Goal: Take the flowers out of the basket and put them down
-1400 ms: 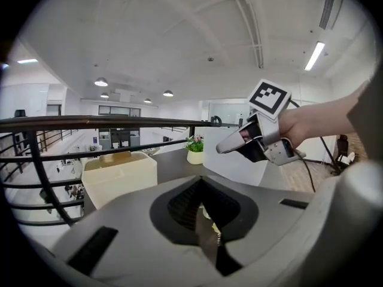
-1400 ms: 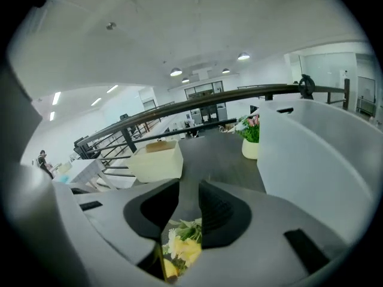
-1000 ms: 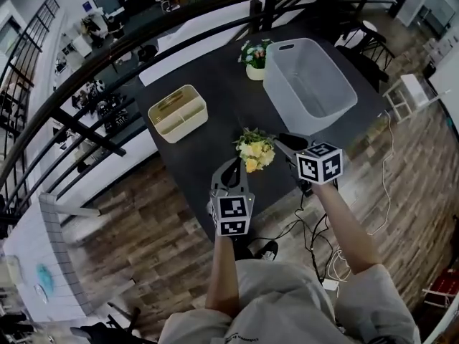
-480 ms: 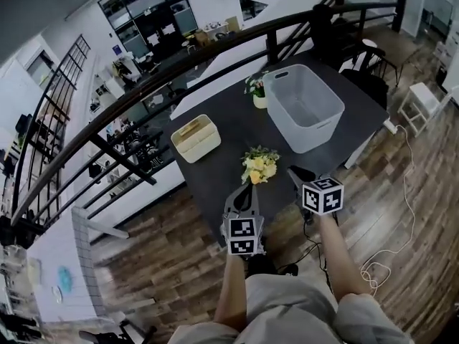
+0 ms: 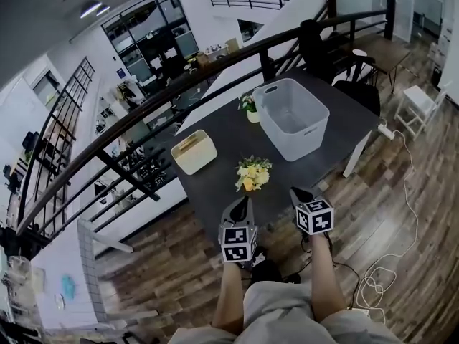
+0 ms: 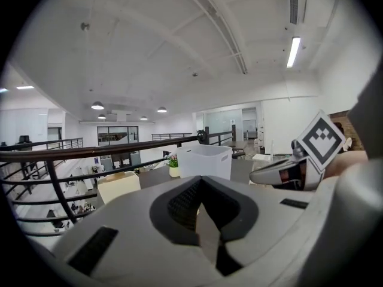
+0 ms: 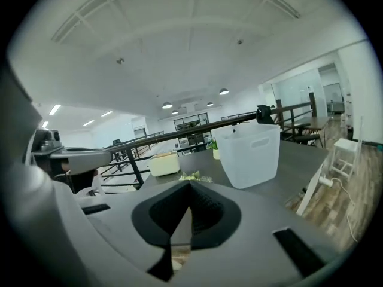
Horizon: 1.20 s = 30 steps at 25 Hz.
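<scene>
Yellow-and-white flower bunch (image 5: 252, 174) rests on dark tabletop (image 5: 215, 188); we avoid brushing it: left claw (image 5: 246, 200) shut empty, right claw (image 5: 295, 190) closing empty.

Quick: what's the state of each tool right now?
Left tool: closed, empty.
Right tool: jaws closing, almost together, nothing between them.

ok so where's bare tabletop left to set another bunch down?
Bare table between the cream box and the bouquet, plus the near strip in front of the bouquet. Crowded at the far side: the white basket with the potted flowers close beside it.
</scene>
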Motion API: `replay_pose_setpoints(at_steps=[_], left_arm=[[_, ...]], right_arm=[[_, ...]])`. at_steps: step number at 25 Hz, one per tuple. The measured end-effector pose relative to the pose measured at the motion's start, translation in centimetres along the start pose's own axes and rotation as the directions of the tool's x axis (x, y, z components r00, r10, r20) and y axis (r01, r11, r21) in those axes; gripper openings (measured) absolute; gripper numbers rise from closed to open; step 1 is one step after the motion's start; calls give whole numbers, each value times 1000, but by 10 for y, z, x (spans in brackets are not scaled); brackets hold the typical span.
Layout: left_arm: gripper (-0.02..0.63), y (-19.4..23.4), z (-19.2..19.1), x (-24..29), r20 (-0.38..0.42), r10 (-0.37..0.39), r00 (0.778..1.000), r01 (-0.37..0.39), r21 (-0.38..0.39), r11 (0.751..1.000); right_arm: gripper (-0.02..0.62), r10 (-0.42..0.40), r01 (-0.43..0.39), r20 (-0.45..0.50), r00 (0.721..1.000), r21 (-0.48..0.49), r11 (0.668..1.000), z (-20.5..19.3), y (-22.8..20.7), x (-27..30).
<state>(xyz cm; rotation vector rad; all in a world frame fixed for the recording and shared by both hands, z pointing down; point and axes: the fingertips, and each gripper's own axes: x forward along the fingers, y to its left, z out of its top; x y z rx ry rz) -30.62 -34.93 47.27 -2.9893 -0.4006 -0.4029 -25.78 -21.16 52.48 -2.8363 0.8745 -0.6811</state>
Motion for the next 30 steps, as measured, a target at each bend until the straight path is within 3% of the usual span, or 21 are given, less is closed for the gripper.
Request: replay_pose_setpoints(at_steps=[4,10,20,30], left_arm=[[20,-4,-3,-1,-11,6,1000,-6,3,1000],[20,-23,-2,3,-30,-15,999,17,49,999],[20,-27,11,8,-32,-7,999,10,112,994],[20,-31,12,9,-26,-11,1000,14,114,993]], right_arm=[[16,52,-52,-3,999,64,997,-16,8,-10],[15,86,-87,19,996,63,994,-8,17,-20],[15,106,-117,114,988,99,988,17,21,-25],[15,83,-99,120,989,130,987,20,10,-31]])
